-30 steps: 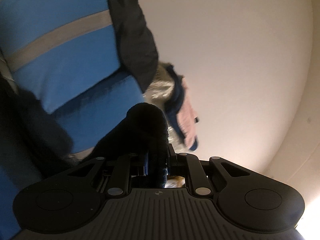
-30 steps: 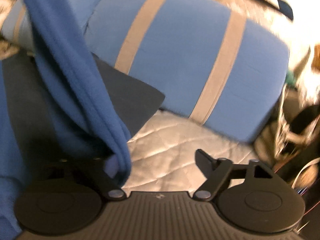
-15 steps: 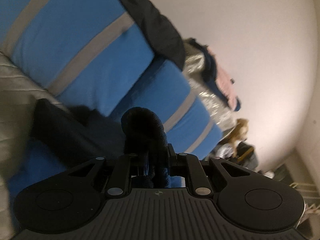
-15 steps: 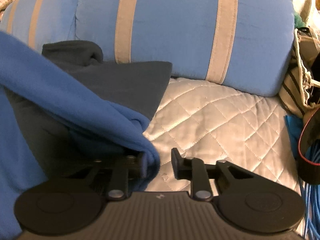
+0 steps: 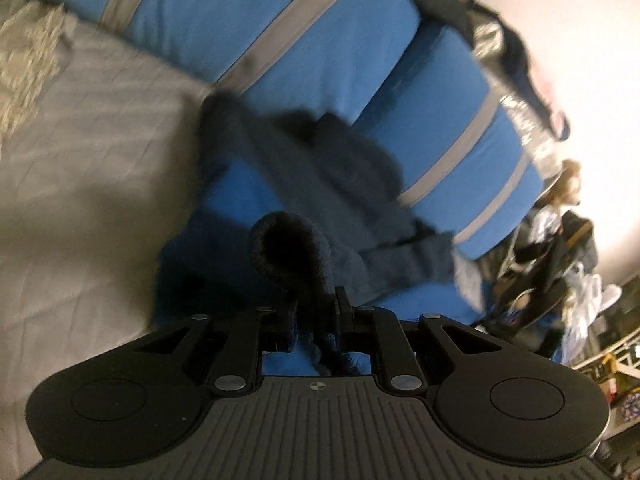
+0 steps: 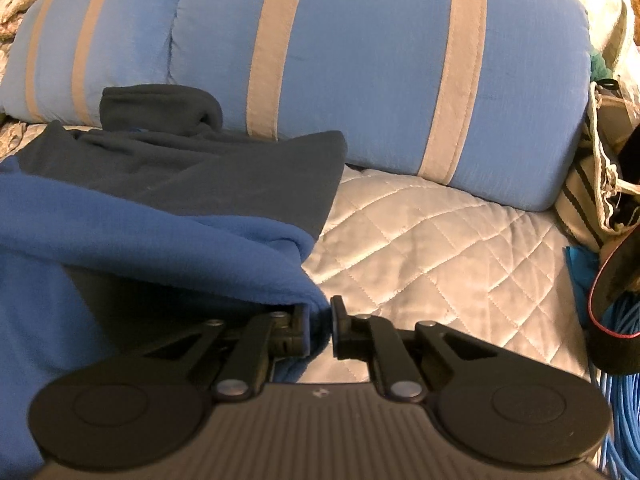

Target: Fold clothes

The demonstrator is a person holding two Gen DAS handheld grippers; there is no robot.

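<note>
The fleece garment lies on the quilted bed, filling the view's nine o'clock side. Behind it, at twelve o'clock, two pillows lie side by side along the bed's head; the garment's far edge touches them. At three o'clock, off the bed's edge, a bag stands above a coil of cable.

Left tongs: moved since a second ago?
Yes. The left tongs, shut on the dark fleece fold, have come down: the wall filled the view before; now the striped pillows and quilt do.
</note>
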